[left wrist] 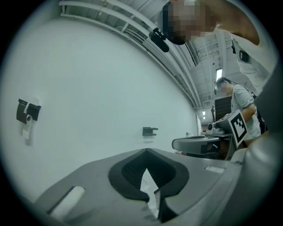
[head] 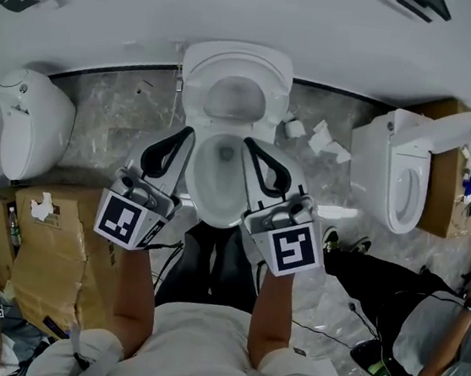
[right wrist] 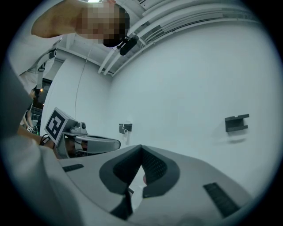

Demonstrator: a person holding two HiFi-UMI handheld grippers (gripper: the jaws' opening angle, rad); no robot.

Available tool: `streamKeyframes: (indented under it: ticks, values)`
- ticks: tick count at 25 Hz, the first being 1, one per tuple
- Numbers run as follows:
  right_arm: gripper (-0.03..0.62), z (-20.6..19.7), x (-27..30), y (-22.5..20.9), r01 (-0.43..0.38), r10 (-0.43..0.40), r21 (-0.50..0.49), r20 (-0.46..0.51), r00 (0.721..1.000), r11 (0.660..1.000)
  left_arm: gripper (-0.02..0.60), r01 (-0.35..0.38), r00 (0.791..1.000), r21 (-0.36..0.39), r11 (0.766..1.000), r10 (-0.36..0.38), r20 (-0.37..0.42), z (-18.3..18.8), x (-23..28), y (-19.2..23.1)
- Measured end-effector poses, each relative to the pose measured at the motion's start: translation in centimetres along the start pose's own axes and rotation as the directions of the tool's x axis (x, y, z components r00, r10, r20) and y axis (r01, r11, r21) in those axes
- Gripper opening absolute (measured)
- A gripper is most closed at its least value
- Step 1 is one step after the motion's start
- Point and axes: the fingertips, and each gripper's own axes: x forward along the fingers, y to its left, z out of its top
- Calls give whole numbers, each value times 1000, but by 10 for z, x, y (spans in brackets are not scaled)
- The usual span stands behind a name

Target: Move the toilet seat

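Both jaws closed, nothing gripped
Your left gripper (head: 184, 138) and right gripper (head: 251, 148) hover over the toilet bowl (head: 209, 197); the toilet seat (head: 273, 102) stands raised just behind them

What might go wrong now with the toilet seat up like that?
1. The seat looks raised; if it only leans, it may slam onto the bowl.
2. The left gripper and right gripper hang shut and empty over the bowl, so a falling seat might hit them.
3. Cables lie on the floor beside the person; stepping back might snag them.
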Motion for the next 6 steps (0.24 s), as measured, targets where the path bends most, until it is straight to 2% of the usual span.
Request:
streamKeyframes:
  ticks: [6]
  values:
    - [0, -2, 0, 4, 3, -3, 4, -20, 1000, 1000, 2, 4, 1000, 10, 1000, -4, 25, 3, -4, -2]
